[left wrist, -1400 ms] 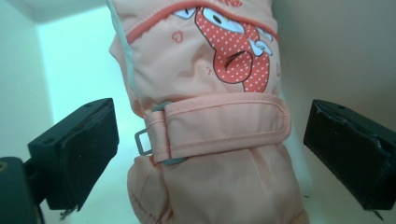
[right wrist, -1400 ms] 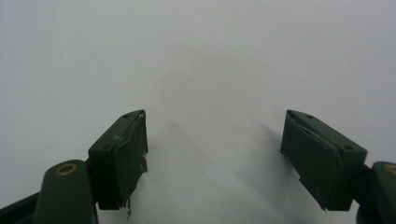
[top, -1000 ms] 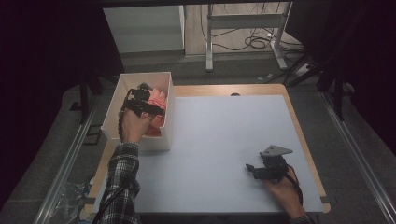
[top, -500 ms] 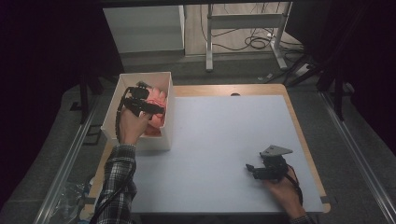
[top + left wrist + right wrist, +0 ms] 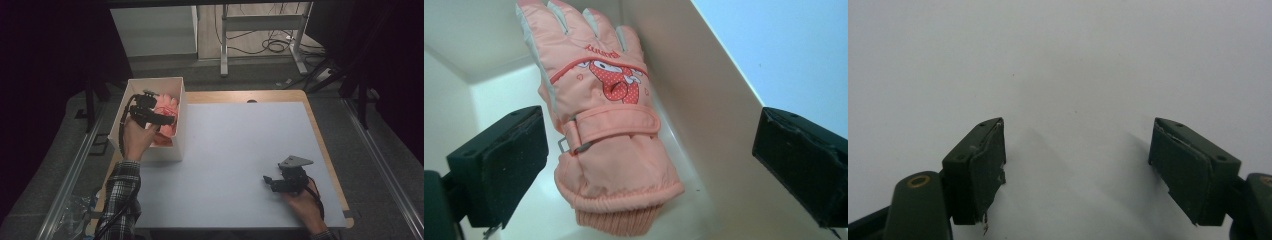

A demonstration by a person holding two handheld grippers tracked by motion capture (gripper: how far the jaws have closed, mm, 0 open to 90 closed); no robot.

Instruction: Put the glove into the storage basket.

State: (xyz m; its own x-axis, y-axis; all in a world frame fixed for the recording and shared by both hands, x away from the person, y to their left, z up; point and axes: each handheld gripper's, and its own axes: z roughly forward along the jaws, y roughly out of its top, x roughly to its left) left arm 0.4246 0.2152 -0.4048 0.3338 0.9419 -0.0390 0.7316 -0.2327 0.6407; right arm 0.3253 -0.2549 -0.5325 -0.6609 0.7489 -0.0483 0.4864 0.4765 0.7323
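Left gripper view: pink glove [image 5: 606, 130] lying in white box [image 5: 704, 100], not yet grasped. Left gripper [image 5: 167, 120] jaws wide apart above it. Right gripper [image 5: 268, 181] jaws apart, nothing between, resting on table [image 5: 240, 150]. Pick-up and removal remain.

Padded cloth glove [image 5: 606, 135], ribbed knit cuff

Open white surface [image 5: 235, 150] across centre and right of frame, tall box walls [image 5: 178, 120] hemming the glove [image 5: 604, 125] at upper left
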